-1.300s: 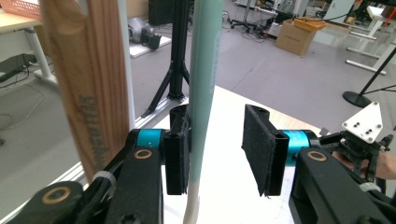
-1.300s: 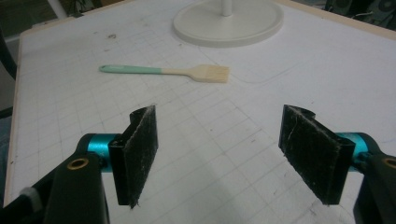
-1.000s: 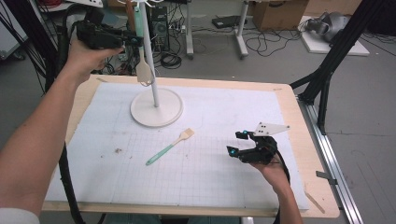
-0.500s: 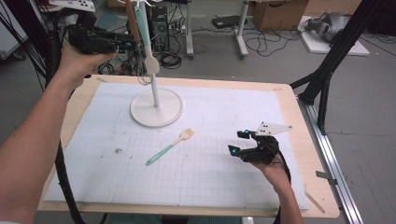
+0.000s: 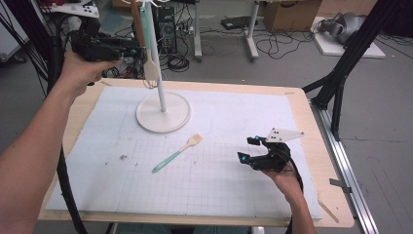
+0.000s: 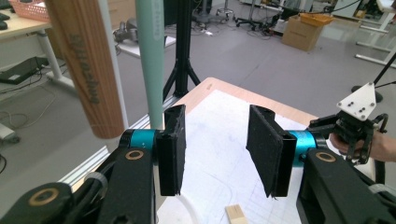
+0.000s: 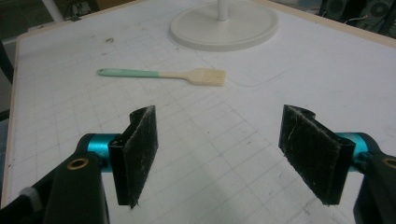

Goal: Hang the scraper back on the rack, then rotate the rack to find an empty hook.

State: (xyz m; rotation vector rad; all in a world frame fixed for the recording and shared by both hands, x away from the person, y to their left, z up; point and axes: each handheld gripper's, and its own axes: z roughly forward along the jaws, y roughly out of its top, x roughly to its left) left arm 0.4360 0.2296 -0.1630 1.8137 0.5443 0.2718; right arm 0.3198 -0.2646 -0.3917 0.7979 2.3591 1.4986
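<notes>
The left gripper (image 5: 129,48) is raised above the counter's far left corner, its jaws released and empty, right beside the utensils hanging on the white stand (image 5: 163,111): a wooden-handled spatula (image 5: 146,58) and a mint-handled utensil (image 6: 150,60), both dangling close against the pole. The right gripper (image 5: 253,152) sits low near the counter's right edge, jaws likewise spread with nothing between them, facing the pastry brush (image 5: 176,152) that lies flat on the white grid mat (image 5: 234,190) near the counter's middle, just in front of the stand's round base. The brush looks light and stiff, with a slim mint handle and pale soft bristles; it should slide easily on the mat, so a pinch across the handle's middle, away from the bristles, seems safest. The hanging spatula is probably also light and will swing if nudged, so a grip on its straight wooden handle would steady it best. There is ample open mat around the brush on all sides; the tight spot is at the pole, where the two handles hang nearly touching and the left gripper's jaws have little clearance.
</notes>
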